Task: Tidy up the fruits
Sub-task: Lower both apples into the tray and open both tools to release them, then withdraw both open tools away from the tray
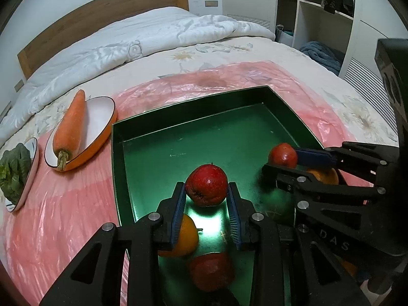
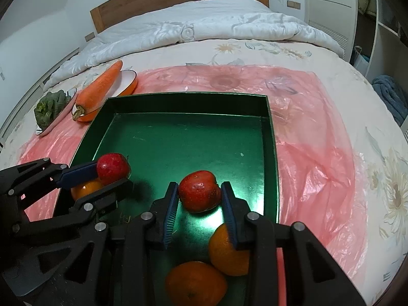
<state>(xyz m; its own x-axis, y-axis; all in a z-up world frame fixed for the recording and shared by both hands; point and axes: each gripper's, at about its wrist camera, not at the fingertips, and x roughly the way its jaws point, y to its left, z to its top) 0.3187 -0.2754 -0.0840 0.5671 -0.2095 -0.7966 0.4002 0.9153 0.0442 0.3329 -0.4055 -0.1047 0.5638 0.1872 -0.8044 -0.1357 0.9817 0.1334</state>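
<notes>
A green tray (image 1: 178,117) (image 2: 183,102) lies on a pink sheet on the bed. My left gripper (image 1: 206,193) (image 2: 112,173) is shut on a red apple (image 1: 207,188) (image 2: 113,168) above the tray's left side. My right gripper (image 2: 199,193) (image 1: 280,156) is shut on a second red apple (image 2: 199,194) (image 1: 282,154) above the tray's right side. In the left wrist view an orange (image 1: 187,237) and another red apple (image 1: 211,270) lie in the tray below. In the right wrist view two oranges (image 2: 224,250) (image 2: 195,284) lie near the front.
An orange-rimmed bowl (image 1: 99,117) (image 2: 128,83) with a carrot (image 1: 70,127) (image 2: 100,89) across it stands left of the tray. A plate with leafy greens (image 1: 14,170) (image 2: 51,107) is further left. A white duvet (image 1: 127,40) and wooden headboard lie behind; a wardrobe stands at the right.
</notes>
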